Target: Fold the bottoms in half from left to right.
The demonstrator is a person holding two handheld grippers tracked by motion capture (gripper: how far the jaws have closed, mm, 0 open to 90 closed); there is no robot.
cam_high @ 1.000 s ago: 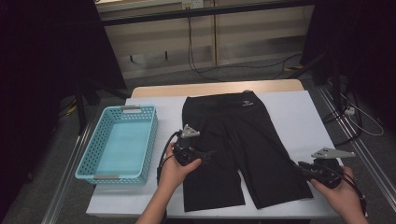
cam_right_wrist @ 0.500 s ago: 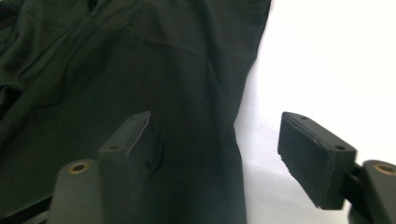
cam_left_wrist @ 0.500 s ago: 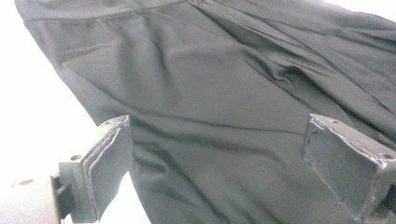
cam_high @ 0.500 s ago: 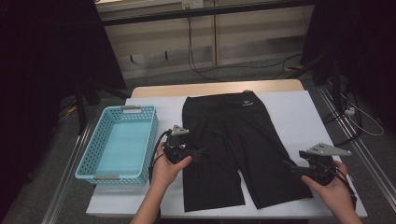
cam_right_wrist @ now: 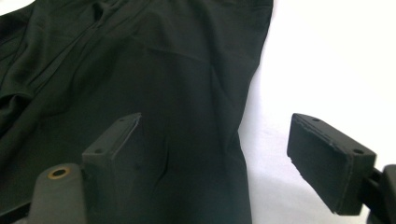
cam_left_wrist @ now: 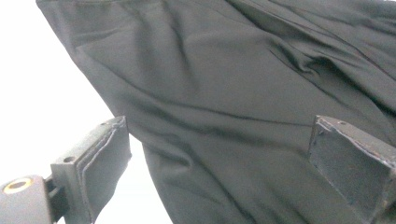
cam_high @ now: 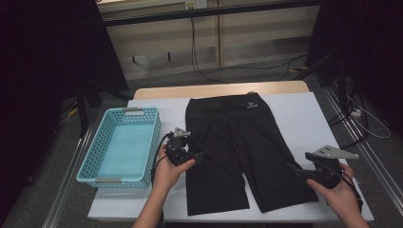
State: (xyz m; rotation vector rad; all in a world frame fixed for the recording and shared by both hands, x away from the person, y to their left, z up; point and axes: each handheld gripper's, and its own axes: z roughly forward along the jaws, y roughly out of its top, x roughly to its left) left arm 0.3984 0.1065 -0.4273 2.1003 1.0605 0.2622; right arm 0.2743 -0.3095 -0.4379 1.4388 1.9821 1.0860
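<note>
My desk [cam_high: 294,107] has a white top, and it carries everything I am working with. The biggest thing on it is the pair of black shorts [cam_high: 237,147], spread flat across the middle with the waistband toward the far edge and the two legs running back toward me; a small white logo sits just under the waistband. To the left of the shorts, near but not touching them, stands a light blue basket [cam_high: 102,154] with perforated walls, close to the desk's left edge. My left gripper [cam_high: 202,155] is at the outer edge of the shorts' left leg, pointing across onto the fabric; in the left gripper view its jaws stand wide apart, one over the white desk and the other over the black cloth, with the hem line running between them and neither pad pressing on it, so it is released. My right gripper [cam_high: 292,168] is at the outer edge of the right leg, near the hem; its jaws have just been opening, and in the right gripper view they stand apart astride the edge of the leg, one above the fabric and one above the bare desk, gripping nothing.
</note>
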